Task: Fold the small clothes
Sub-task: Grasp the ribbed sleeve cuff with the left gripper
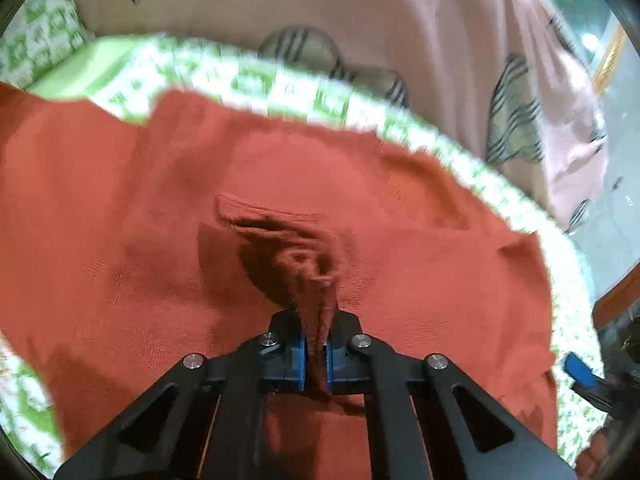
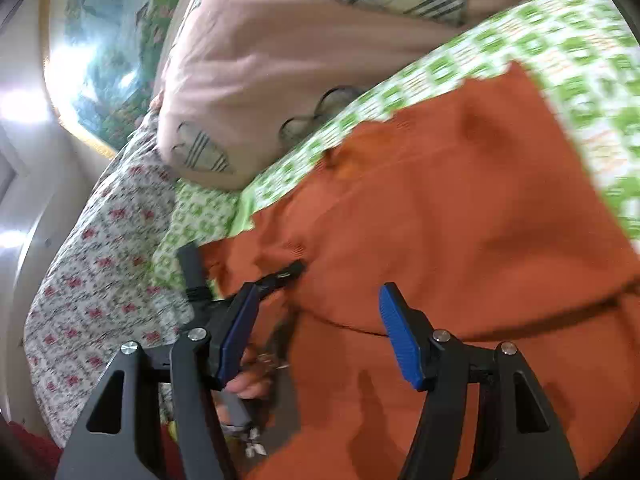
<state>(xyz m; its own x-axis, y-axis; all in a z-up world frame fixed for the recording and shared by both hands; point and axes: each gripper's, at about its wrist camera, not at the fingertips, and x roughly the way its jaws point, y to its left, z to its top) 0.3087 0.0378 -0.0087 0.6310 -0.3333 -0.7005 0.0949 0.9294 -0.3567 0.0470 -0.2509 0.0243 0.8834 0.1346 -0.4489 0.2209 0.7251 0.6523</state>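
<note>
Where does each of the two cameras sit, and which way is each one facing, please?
Left wrist: on the left gripper, looking along its fingers, shut on a pinch of the orange garment; the right gripper's blue pad shows at the lower right.
Right wrist: on the right gripper, open above the garment; the left gripper and the person's hand show.
Shared: the garment, the green checked sheet, the pink pillow.

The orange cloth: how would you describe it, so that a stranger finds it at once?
On the green-and-white checked bedsheet, below the pink pillow, lies the orange cloth. It is the only plain rust-orange piece, and the left gripper pinches its fold.
</note>
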